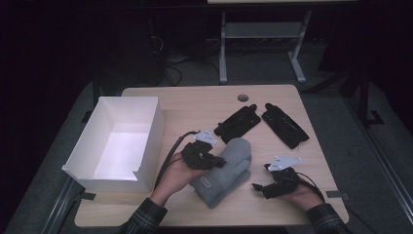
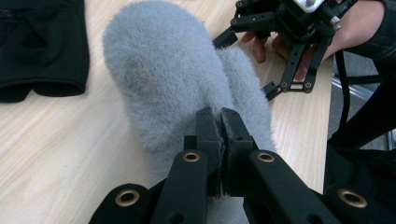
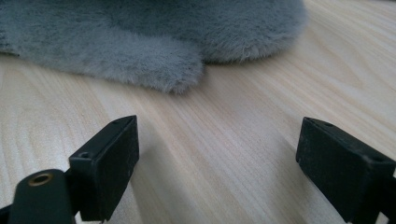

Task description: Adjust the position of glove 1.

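Note:
Grey fluffy mittens (image 1: 226, 168) lie in the middle of the wooden table, cuff toward the person. My left gripper (image 1: 220, 162) is shut on the mitten's fuzz at its left side; in the left gripper view the jaws (image 2: 220, 128) pinch the grey pile (image 2: 163, 70). My right gripper (image 1: 258, 188) rests low on the table just right of the mittens, jaws spread wide. In the right gripper view my right gripper (image 3: 219, 154) has only bare wood between its fingers (image 3: 112, 154), and the mitten's edge (image 3: 154, 42) lies a little beyond them.
An open white box (image 1: 117, 141) stands at the table's left. Two black gloves (image 1: 238, 123) (image 1: 285, 125) lie at the back right, one also at the left gripper view's top left (image 2: 42, 46). A round hole (image 1: 243, 97) marks the far edge.

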{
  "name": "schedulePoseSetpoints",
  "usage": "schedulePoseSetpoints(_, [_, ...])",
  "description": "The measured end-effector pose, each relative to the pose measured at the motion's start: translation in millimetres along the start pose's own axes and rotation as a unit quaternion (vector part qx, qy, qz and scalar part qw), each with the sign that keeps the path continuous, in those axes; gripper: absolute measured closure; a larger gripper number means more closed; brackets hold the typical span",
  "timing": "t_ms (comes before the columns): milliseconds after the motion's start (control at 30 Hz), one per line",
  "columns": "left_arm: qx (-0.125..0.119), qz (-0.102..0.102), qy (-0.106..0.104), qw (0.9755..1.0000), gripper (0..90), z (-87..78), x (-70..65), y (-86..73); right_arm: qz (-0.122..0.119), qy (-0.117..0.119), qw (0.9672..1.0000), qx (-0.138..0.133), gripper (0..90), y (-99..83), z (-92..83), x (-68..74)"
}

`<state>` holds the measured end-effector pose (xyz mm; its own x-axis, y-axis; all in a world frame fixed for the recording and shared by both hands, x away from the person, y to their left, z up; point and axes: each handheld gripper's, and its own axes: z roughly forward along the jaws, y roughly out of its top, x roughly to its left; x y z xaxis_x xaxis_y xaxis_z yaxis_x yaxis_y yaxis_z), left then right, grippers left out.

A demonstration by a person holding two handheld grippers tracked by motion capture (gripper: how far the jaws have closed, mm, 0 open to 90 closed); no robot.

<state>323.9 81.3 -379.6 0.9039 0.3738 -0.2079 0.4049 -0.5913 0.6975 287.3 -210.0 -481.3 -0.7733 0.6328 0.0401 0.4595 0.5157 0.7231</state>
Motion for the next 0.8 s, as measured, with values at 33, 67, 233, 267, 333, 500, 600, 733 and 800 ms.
schedulePoseSetpoints(33, [0.003,0.001,0.000,1.0000,87.8,2.2,0.4,0.0,0.000,0.000,1.0000,0.000,13.2,0.0,0.0,0.0])
schedulePoseSetpoints(67, [0.005,0.001,-0.001,1.0000,87.8,4.3,0.7,0.0,0.000,0.000,1.0000,0.000,13.1,0.0,0.0,0.0])
schedulePoseSetpoints(233, [0.009,-0.001,-0.005,0.9999,87.8,15.2,1.7,-2.0,0.000,0.000,1.0000,0.000,13.1,0.0,0.0,-0.1])
schedulePoseSetpoints(267, [0.010,-0.001,-0.006,0.9999,87.8,17.4,2.0,-2.6,0.000,0.000,1.0000,0.000,13.1,0.0,0.0,-0.1])
schedulePoseSetpoints(333, [0.017,0.002,-0.001,0.9999,87.8,20.9,2.5,-3.6,0.000,0.000,1.0000,0.000,13.1,0.0,0.0,-0.1])
schedulePoseSetpoints(500, [0.023,-0.005,-0.001,0.9997,87.8,28.4,3.9,-6.8,0.000,0.000,1.0000,0.000,13.1,0.0,0.0,-0.1])
schedulePoseSetpoints(600, [0.034,-0.003,0.007,0.9994,87.7,35.8,4.1,-9.9,0.000,0.000,1.0000,0.000,13.1,0.0,0.0,-0.1])
schedulePoseSetpoints(733, [0.056,0.002,0.014,0.9983,87.7,47.0,3.8,-15.5,0.001,0.000,1.0000,0.001,13.1,0.0,0.0,0.0])
schedulePoseSetpoints(800, [0.055,0.001,0.017,0.9983,87.6,49.7,3.2,-16.3,0.000,0.000,1.0000,0.001,13.1,0.0,0.0,0.0])
